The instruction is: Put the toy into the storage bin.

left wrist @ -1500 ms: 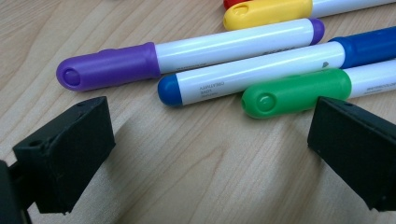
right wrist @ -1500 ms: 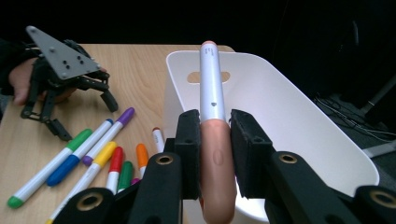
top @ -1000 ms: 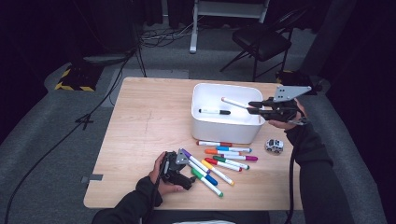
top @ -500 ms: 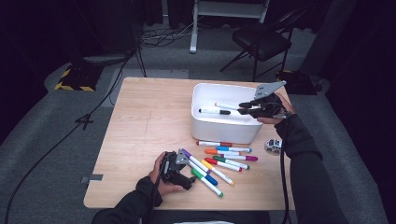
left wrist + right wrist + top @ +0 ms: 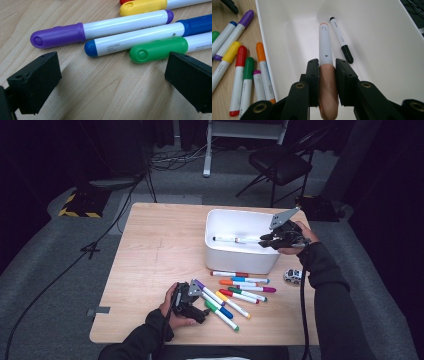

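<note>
Dark room with grey floor, a black chair (image 5: 280,162) beyond a wooden desk (image 5: 155,245). On the desk, a white bin (image 5: 240,257) with a black-capped marker (image 5: 340,37) lying inside. Above the bin's interior, right gripper (image 5: 324,72) clenched on a tan-capped marker (image 5: 325,50), cap between the jaws, barrel pointing into the bin. Near the desk's front edge, left gripper (image 5: 112,75) released, jaws wide apart, just short of the purple marker (image 5: 100,31), blue marker (image 5: 140,38) and green marker (image 5: 160,48).
</note>
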Available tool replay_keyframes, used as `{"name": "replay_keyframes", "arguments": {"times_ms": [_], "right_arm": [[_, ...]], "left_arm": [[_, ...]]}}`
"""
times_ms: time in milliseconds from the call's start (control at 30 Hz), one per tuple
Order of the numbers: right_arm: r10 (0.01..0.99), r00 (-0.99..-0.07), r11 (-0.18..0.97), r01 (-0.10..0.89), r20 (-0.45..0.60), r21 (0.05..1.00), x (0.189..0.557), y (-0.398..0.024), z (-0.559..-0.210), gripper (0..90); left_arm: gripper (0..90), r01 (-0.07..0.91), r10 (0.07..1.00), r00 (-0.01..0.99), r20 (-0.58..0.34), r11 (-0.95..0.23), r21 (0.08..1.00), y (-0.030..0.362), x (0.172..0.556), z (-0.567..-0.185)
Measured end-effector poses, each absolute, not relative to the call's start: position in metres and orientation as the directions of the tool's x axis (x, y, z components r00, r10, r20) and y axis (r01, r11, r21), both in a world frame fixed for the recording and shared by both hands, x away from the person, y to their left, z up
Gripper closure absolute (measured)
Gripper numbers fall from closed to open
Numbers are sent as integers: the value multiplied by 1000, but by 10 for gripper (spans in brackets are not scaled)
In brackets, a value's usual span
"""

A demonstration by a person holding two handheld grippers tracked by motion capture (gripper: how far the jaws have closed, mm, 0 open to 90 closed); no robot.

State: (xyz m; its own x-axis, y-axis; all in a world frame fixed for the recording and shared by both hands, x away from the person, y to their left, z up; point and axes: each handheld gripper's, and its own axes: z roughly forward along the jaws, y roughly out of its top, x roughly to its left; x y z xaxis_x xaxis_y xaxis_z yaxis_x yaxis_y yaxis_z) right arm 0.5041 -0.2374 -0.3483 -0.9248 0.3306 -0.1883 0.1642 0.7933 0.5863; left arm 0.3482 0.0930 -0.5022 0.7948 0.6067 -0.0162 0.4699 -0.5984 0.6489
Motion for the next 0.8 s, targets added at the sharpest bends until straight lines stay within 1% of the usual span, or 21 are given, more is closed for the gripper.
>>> {"name": "replay_keyframes", "arguments": {"times_ms": [167,333,533,600,800], "right_arm": [[340,-921,809,184,-189,559,503,-243,-347,739],[356,-915,792,188,-191,580,501,-248,-347,722],[392,-901,747,193,-187,636,495,-258,-345,682],[412,-892,719,194,-185,667,492,-262,-344,683],[438,-881,637,163,-179,754,470,-277,-341,671]], "left_arm": [[7,470,607,795,-16,-598,649,93,348,-502],[7,469,606,795,-17,-598,650,93,348,-502],[7,470,606,795,-17,-598,649,93,348,-502],[7,470,607,795,-16,-598,649,93,348,-502],[7,470,606,795,-17,-598,649,93,348,-502]]}}
